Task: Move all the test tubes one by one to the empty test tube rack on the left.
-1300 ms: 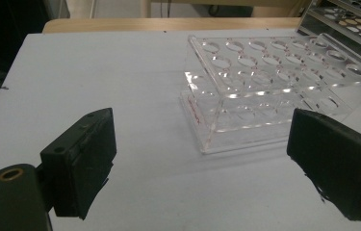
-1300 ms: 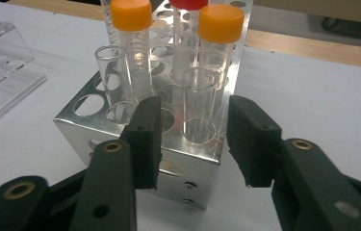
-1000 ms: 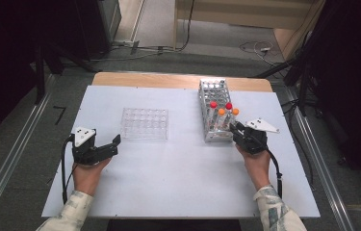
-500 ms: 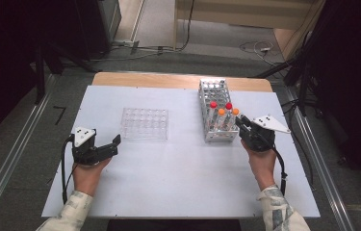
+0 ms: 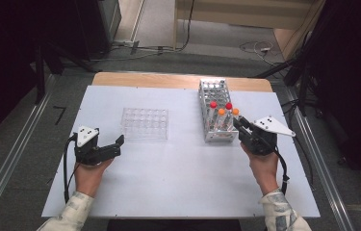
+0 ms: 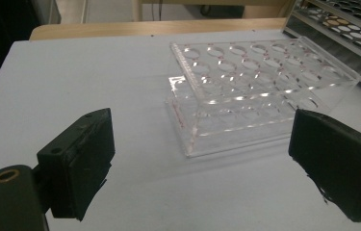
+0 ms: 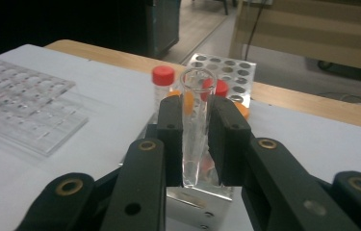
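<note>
A clear, uncapped test tube (image 7: 193, 126) stands upright, pinched between the jaws of the right tool (image 7: 195, 137), just in front of the metal tube rack (image 5: 215, 111). The rack holds red-capped and orange-capped tubes at its near end. A clear plastic rack (image 5: 145, 123), empty, lies left of the metal rack.

The left hand (image 5: 89, 174) reaches in from the near edge and holds the left gripper (image 5: 115, 147) low over the table, aimed forward and to the right; its jaws stand wide apart with nothing between them; the right hand (image 5: 264, 167) holds the right gripper (image 5: 239, 126) raised on the right side, aimed forward and to the left; its jaws are closed on an uncapped clear tube (image 7: 195, 120), gripped upright.
</note>
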A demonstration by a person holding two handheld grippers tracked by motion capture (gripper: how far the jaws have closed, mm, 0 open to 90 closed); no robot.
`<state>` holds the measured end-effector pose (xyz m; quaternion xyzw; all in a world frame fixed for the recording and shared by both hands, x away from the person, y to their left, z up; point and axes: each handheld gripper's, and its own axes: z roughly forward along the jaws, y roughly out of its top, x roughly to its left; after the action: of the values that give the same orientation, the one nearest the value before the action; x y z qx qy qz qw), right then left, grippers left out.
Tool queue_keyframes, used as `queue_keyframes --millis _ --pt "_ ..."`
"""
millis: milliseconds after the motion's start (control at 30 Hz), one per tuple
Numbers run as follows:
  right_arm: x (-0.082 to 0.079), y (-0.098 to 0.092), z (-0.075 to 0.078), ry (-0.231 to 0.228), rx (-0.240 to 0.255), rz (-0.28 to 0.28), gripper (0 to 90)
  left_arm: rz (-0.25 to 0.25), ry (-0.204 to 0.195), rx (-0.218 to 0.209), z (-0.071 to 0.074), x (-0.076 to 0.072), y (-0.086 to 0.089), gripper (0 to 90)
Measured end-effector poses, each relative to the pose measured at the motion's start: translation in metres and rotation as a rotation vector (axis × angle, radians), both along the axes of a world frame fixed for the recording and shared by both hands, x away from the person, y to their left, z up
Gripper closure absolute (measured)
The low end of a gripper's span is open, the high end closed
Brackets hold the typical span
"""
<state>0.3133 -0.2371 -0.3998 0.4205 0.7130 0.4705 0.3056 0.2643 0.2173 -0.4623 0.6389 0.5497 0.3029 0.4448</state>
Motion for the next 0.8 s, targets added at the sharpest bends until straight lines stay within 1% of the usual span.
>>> queue_keyframes --millis 33,200,267,367,400,467,500,567,600,633,700,733,767,800 --pt "0.0 0.0 0.0 0.0 0.0 0.0 73.5 -0.003 -0.002 -0.001 0.001 0.0 -0.002 9.1" --pt "-0.005 0.014 -0.001 0.017 0.019 0.063 73.5 -0.021 -0.013 0.001 0.007 0.002 -0.009 9.2" --pt "-0.006 0.02 -0.003 0.022 0.014 0.083 73.5 -0.035 -0.009 0.006 0.008 0.003 -0.012 9.2" --pt "-0.006 0.029 -0.006 0.039 0.02 0.112 73.5 -0.05 -0.014 0.003 0.01 0.006 -0.019 9.2" --pt "-0.006 0.032 -0.008 0.045 0.018 0.12 73.5 -0.063 -0.009 0.001 0.011 0.008 -0.024 9.2" --pt "-0.006 0.038 -0.01 0.056 0.02 0.143 73.5 -0.071 -0.007 -0.003 0.012 0.009 -0.027 9.3" --pt "-0.006 0.041 -0.012 0.056 0.017 0.152 73.5 -0.088 -0.009 -0.013 0.015 0.011 -0.033 9.3" --pt "-0.007 0.048 -0.013 0.059 0.021 0.169 73.5 -0.096 -0.01 -0.015 0.016 0.012 -0.035 9.3" --pt "-0.008 0.051 -0.013 0.057 0.016 0.181 73.5 -0.109 -0.01 -0.016 0.019 0.014 -0.041 9.3" --pt "-0.008 0.055 -0.013 0.054 0.005 0.192 73.5 -0.109 -0.01 -0.016 0.019 0.014 -0.041 9.3" --pt "-0.008 0.063 -0.014 0.061 0.005 0.212 73.5 -0.12 -0.009 -0.021 0.02 0.016 -0.047 9.2" --pt "-0.008 0.063 -0.014 0.061 0.005 0.212 73.5 -0.129 -0.009 -0.019 0.021 0.018 -0.05 9.2" --pt "-0.009 0.071 -0.016 0.063 -0.003 0.231 73.5 -0.132 -0.007 -0.018 0.021 0.019 -0.053 9.1" --pt "-0.008 0.074 -0.017 0.064 -0.008 0.239 73.5 -0.136 -0.004 -0.02 0.022 0.02 -0.056 9.0"
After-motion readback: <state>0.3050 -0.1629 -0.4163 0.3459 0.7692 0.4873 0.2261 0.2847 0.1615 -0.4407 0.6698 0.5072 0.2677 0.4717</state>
